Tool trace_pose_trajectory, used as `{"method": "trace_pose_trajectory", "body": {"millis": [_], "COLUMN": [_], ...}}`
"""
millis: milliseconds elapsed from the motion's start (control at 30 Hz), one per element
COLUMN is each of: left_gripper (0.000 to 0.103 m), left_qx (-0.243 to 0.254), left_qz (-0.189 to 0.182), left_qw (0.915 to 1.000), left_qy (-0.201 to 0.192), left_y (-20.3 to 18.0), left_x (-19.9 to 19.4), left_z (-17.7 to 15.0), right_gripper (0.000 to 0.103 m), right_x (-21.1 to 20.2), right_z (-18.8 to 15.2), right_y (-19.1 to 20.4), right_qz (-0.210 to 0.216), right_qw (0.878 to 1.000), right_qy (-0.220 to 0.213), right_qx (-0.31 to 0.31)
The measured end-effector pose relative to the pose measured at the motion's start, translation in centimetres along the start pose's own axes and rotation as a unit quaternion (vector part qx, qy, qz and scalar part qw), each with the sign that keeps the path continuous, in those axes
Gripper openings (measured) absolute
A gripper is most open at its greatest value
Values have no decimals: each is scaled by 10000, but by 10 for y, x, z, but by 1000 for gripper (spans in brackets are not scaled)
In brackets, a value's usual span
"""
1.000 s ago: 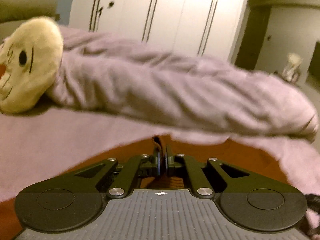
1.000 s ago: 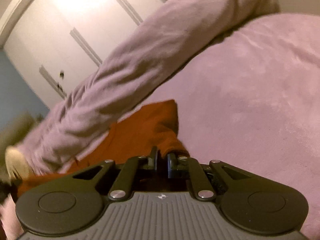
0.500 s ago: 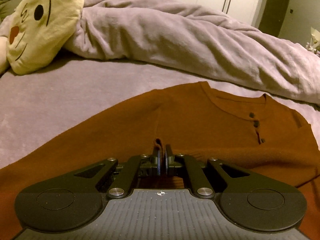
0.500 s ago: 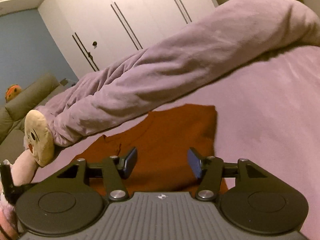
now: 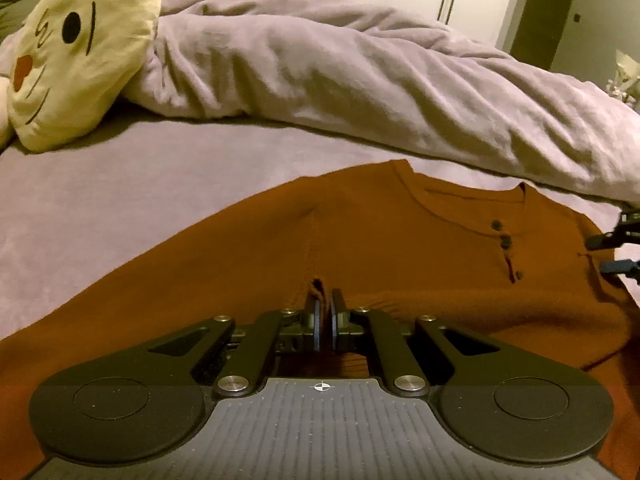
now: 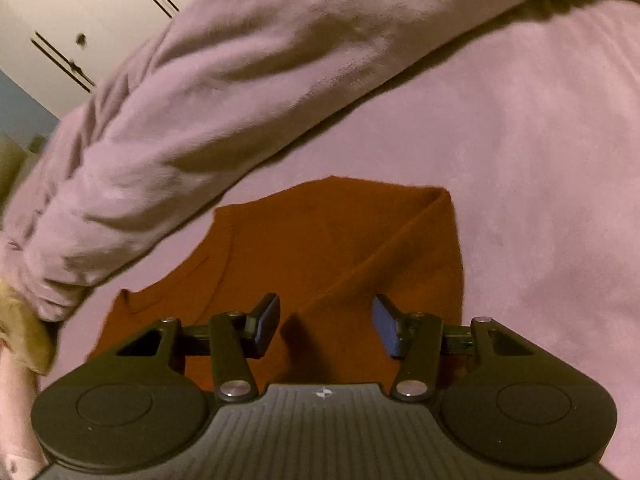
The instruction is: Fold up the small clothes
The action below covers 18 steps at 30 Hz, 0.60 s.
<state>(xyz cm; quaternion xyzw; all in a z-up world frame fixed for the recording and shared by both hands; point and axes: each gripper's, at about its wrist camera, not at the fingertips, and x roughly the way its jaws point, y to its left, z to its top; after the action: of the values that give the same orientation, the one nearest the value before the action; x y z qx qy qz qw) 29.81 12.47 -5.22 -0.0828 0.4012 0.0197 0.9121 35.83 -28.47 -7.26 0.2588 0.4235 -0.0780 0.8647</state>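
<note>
A rust-orange buttoned shirt (image 5: 360,248) lies spread on the lilac bed sheet (image 5: 120,208), collar toward the far side. My left gripper (image 5: 325,312) is shut on a pinch of the shirt's fabric near its middle. My right gripper (image 6: 326,326) is open and empty, just above the shirt's folded sleeve end (image 6: 360,248). Its fingers also show at the right edge of the left wrist view (image 5: 612,240).
A rolled lilac duvet (image 5: 360,80) lies across the bed behind the shirt, also in the right wrist view (image 6: 240,80). A cream plush face pillow (image 5: 76,48) sits at the far left. White wardrobe doors (image 6: 80,8) stand beyond.
My right gripper opened and let go of the shirt, then shifted lower over the sleeve. My left gripper stayed shut on the fabric and the shirt settled flat on the bed.
</note>
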Motion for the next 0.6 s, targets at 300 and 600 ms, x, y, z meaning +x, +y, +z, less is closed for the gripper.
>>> {"method": "trace_pose_trajectory", "body": {"millis": [300,600], "left_gripper": [7,6], "left_qx": [92,-39], "left_qz": [-15,4], "left_qw": [9993,9995], "left_qy": [-371,-309], "left_y": [-1,5], "left_x": [-17,-13], "left_z": [8,15], "right_gripper": [2,3], "right_x": [-14,-41], "right_z": [6,7], "right_y": [14,30], "right_qz": [-368,467], "right_qw": [9948,9836], "right_qy": [-290,-1204], "right_qx": [-908,-1262]}}
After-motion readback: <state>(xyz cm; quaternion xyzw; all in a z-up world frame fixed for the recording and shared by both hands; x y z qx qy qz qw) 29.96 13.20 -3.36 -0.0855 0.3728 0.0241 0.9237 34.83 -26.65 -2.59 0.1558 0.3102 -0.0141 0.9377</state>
